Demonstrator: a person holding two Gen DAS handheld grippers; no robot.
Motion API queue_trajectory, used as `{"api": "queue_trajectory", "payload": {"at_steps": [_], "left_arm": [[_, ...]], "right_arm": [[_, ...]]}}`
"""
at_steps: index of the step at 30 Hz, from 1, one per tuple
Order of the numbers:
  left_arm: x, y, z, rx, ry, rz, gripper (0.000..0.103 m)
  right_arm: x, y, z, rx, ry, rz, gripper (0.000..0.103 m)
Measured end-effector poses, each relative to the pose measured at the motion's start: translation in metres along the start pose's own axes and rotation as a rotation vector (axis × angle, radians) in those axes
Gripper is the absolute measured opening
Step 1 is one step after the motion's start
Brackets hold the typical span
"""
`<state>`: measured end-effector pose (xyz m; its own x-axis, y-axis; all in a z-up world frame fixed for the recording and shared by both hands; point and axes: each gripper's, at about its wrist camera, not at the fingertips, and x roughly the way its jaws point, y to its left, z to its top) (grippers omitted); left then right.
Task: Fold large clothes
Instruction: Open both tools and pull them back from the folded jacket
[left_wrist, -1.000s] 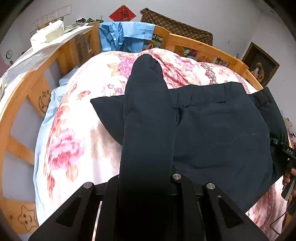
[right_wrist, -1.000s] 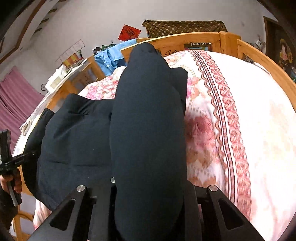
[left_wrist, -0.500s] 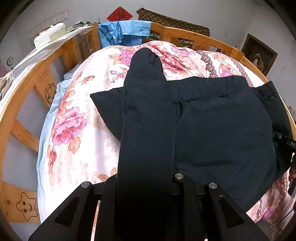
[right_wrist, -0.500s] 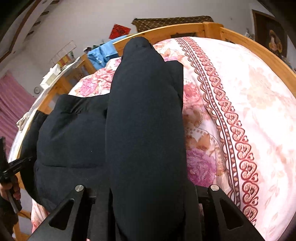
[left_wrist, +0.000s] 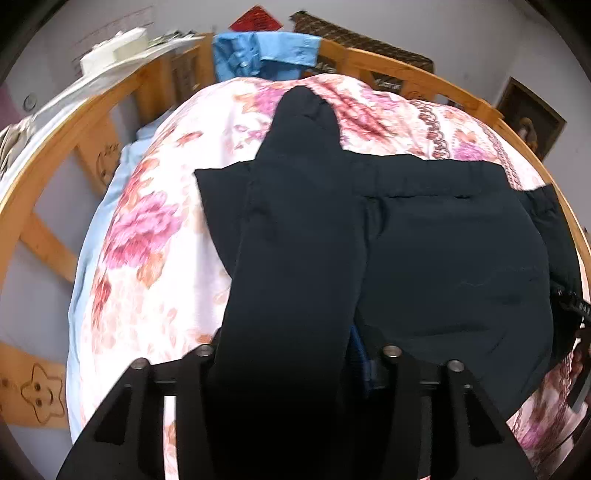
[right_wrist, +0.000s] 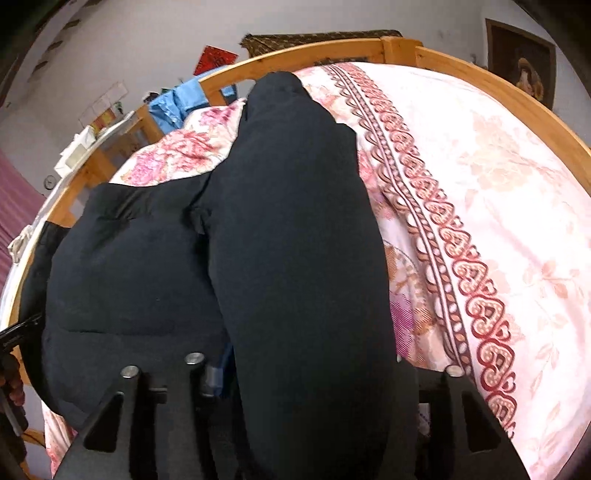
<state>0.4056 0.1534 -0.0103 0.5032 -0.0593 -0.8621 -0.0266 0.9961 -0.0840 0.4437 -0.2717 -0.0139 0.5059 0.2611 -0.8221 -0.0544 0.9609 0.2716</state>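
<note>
Dark navy trousers (left_wrist: 443, 258) lie spread on the floral quilt (left_wrist: 147, 240), waistband toward the far side. A folded strip of the trousers (left_wrist: 295, 221) runs from the bed back between the fingers of my left gripper (left_wrist: 295, 350). Its jaws are opening, and a gap shows beside the right finger (left_wrist: 391, 354). In the right wrist view the same dark trousers (right_wrist: 129, 277) send a thick fold (right_wrist: 295, 221) through my right gripper (right_wrist: 299, 362). Those jaws are opening too, and the left finger (right_wrist: 194, 362) stands clear of the cloth.
A curved wooden bed rail (left_wrist: 55, 155) rings the quilt. A blue shirt (left_wrist: 266, 51) hangs over the headboard. A framed picture (right_wrist: 521, 62) is on the wall. A white shelf with papers (left_wrist: 118, 59) stands at the left. A hand (right_wrist: 11, 373) shows at the left edge.
Both grippers have sunk closer to the bed, and the jaws of both have spread apart, so the cloth that was pinched now lies loose between them.
</note>
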Motion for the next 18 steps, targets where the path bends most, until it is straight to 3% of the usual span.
{"api": "queue_trajectory", "payload": {"at_steps": [6,12,14,16,18], "left_arm": [[-0.027,-0.003,-0.015,-0.017,-0.076,0.043,0.061],[-0.066,-0.016,-0.035,-0.009,-0.164,0.048,0.063],[-0.079,-0.018,-0.04,-0.006,-0.178,0.04,0.074],[-0.096,-0.02,-0.047,-0.014,-0.22,0.004,0.094],[-0.11,-0.025,-0.052,-0.011,-0.248,-0.012,0.095]], "right_arm": [[-0.028,0.016,-0.016,-0.01,-0.094,-0.013,0.096],[-0.067,0.048,-0.042,-0.039,-0.207,-0.003,0.103],[-0.08,0.055,-0.051,-0.03,-0.233,0.006,0.103],[-0.098,0.062,-0.063,-0.029,-0.267,0.018,0.103],[-0.119,0.071,-0.078,-0.044,-0.297,0.035,0.103]]}}
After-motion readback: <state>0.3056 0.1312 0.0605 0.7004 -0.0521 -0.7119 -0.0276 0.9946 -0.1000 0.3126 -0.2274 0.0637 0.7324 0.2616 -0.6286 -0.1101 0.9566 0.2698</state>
